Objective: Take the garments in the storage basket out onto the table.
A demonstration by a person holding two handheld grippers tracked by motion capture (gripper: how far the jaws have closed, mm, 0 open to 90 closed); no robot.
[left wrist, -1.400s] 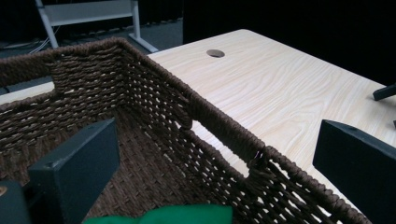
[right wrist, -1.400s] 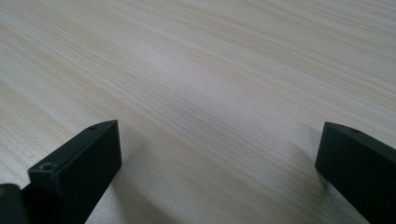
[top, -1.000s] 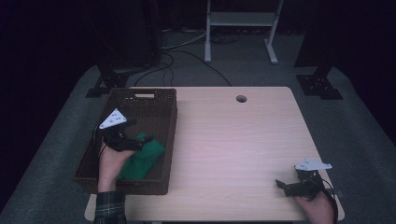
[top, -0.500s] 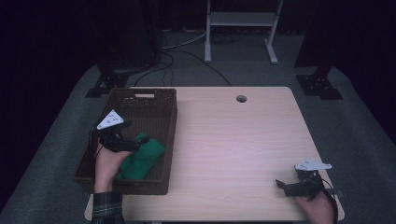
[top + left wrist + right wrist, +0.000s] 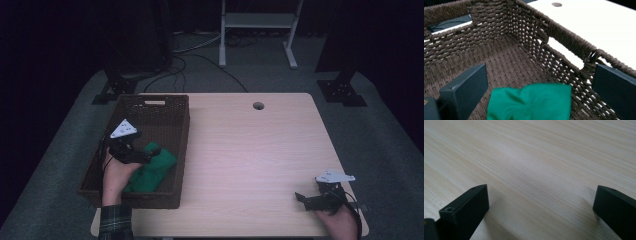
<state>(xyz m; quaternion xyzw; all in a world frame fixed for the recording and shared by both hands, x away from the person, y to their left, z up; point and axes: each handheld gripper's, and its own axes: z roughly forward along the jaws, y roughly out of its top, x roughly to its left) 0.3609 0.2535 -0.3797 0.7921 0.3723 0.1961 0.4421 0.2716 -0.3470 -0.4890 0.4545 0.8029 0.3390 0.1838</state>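
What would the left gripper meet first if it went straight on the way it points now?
Probably the woven wall of the basket on the table side. The left gripper is open above the green cloth, whose edge it might brush first; depth is unclear.

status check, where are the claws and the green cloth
Left claw open, over green cloth inside basket. Right claw open, low over bare table. Nothing in the way.

The left gripper (image 5: 150, 152) is held low and forward, its jaws spread wide apart, the left hand (image 5: 116, 172) wrapped behind it and a plaid sleeve (image 5: 115, 222) seen below. The right gripper (image 5: 302, 199) is held low, jaws likewise wide.
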